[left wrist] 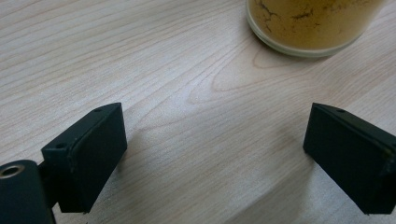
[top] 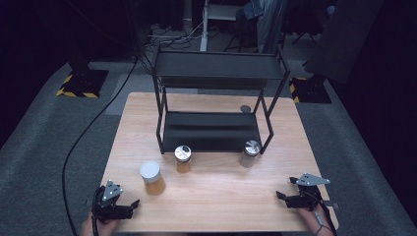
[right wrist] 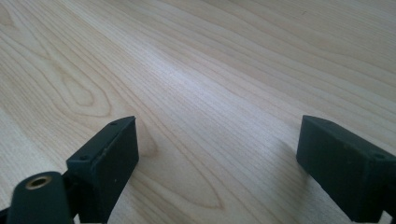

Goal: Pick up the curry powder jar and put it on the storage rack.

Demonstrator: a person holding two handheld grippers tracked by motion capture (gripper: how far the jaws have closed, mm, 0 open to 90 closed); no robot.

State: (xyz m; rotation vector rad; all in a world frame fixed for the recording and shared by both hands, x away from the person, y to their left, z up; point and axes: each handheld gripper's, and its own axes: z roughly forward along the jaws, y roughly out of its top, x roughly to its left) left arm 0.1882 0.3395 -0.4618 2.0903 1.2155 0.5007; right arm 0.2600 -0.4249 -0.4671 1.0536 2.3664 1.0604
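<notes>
Three jars stand on the wooden table (top: 216, 196) in front of a black two-tier rack (top: 211, 98). A white-lidded jar of yellow-brown powder (top: 152, 178) is nearest the front left; its base (left wrist: 310, 23) shows at the top of the left gripper view. A small jar with a silver lid (top: 183, 159) stands in the middle, and a grey jar with a silver lid (top: 249, 153) by the rack's right leg. My left gripper (top: 132, 206) rests open at the front left, jaws wide over bare wood (left wrist: 215, 140). At the front right my right gripper (top: 281, 196) is open with nothing between its fingers (right wrist: 215, 154).
The rack's lower shelf (top: 211, 130) and upper shelf (top: 216, 64) carry nothing. A small round grey object (top: 245, 108) lies behind the rack on the table. Grey carpet surrounds the table, with a cable (top: 78, 142) trailing on the left.
</notes>
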